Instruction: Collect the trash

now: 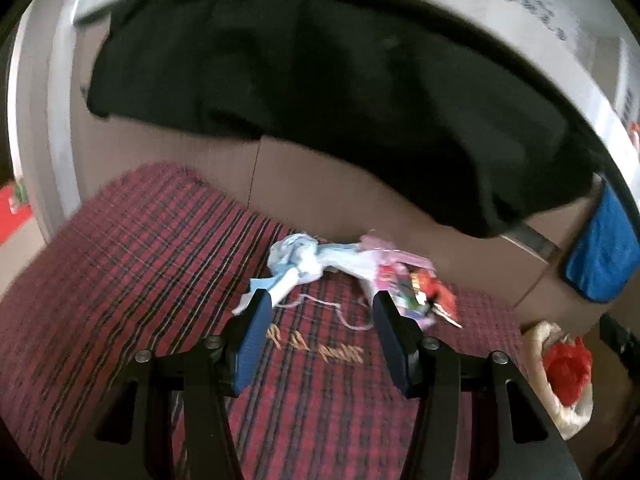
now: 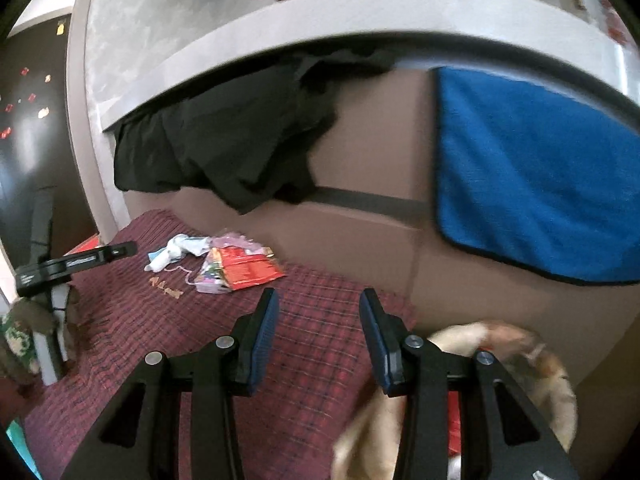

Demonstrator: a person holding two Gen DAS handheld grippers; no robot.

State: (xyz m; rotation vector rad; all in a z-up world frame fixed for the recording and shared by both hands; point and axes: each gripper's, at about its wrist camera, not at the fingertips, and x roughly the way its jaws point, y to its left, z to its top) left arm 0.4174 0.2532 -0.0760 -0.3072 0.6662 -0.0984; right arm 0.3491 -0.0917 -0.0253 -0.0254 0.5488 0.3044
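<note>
Hovering: left tongs [image 1: 320,300] agape, empty, near wrappers [image 1: 400,280] on plaid cloth [image 1: 140,260].

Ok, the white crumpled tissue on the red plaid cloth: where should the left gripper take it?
Grip the raised bunched middle of the white tissue, coming down from the near side with the open left gripper. Its tail trails toward the left finger, and the colourful wrappers crowd its right end.
</note>
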